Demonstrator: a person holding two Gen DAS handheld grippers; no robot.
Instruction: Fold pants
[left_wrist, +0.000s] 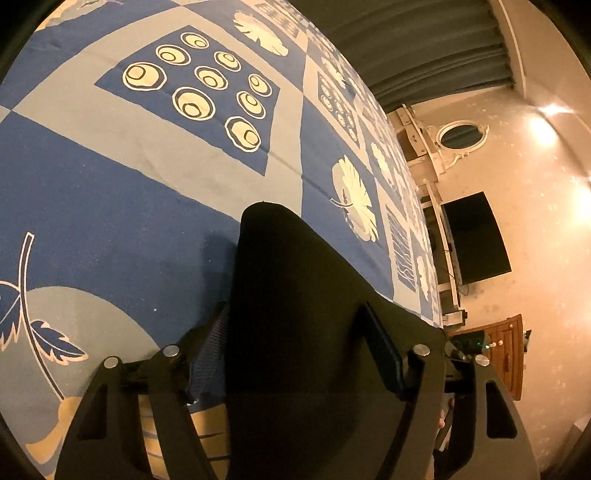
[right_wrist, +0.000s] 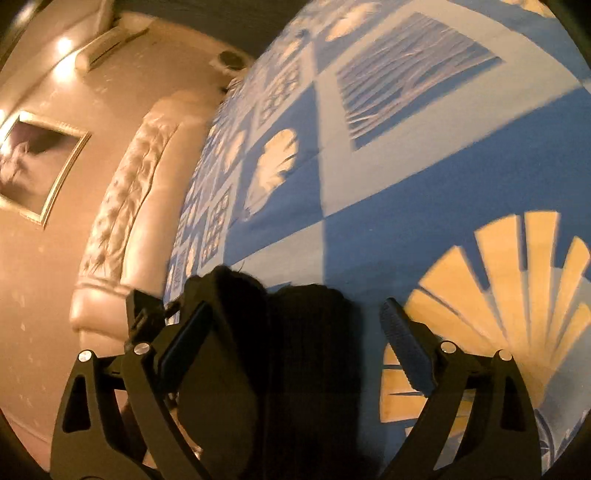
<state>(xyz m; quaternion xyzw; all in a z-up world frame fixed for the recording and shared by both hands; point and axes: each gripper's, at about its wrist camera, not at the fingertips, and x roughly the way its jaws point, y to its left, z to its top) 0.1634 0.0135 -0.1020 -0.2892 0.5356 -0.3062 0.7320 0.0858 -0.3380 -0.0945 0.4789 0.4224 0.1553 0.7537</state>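
I am reading no brand, label or writing anywhere here. The black pants (left_wrist: 295, 314) are lying on the bed's blue, grey and cream patterned bedspread (left_wrist: 110, 206), with fabric between the spread fingers of my left claw (left_wrist: 299, 347) and my right claw (right_wrist: 295, 332), both released. A tufted headboard (right_wrist: 122, 206), a framed picture (right_wrist: 37, 166), a dark screen (left_wrist: 476, 236) and a wooden cabinet (left_wrist: 506, 354) are standing along the warm-lit walls.
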